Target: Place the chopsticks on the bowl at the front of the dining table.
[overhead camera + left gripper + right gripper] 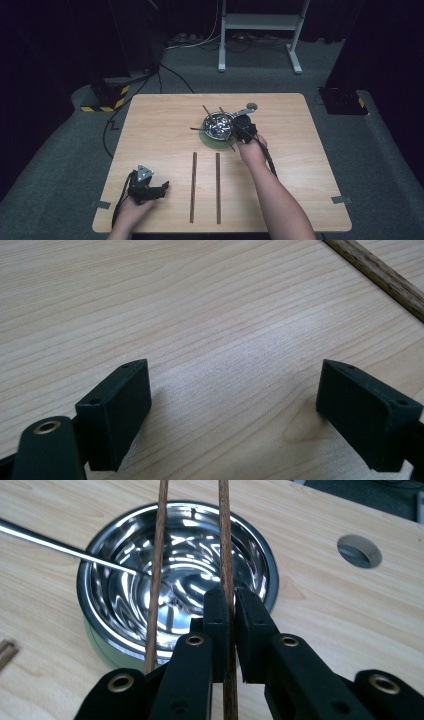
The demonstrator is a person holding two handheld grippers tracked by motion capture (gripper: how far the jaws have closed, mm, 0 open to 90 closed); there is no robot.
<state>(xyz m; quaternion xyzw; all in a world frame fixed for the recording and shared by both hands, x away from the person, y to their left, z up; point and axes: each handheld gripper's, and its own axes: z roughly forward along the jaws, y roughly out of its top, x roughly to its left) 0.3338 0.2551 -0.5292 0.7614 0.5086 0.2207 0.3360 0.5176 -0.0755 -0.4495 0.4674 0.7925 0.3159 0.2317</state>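
A shiny steel bowl [218, 125] [175, 580] stands on a green disc [209, 141] at the table's middle. Two brown chopsticks reach over it. My right gripper [243, 126] [231, 599] sits at the bowl's right rim, shut on the right chopstick [226, 550]. The other chopstick [158, 555] lies beside it across the bowl. A thin metal handle [60, 546] leans into the bowl from the left. My left gripper [150, 189] [232, 410] rests low over the bare wood near the front left corner, jaws wide open with nothing between them.
Two more chopsticks [193, 186] [218, 186] lie parallel on the table in front of the bowl; one of them [385, 280] crosses the top right of the left gripper view. A round hole [251, 106] [359, 551] is in the tabletop behind the bowl.
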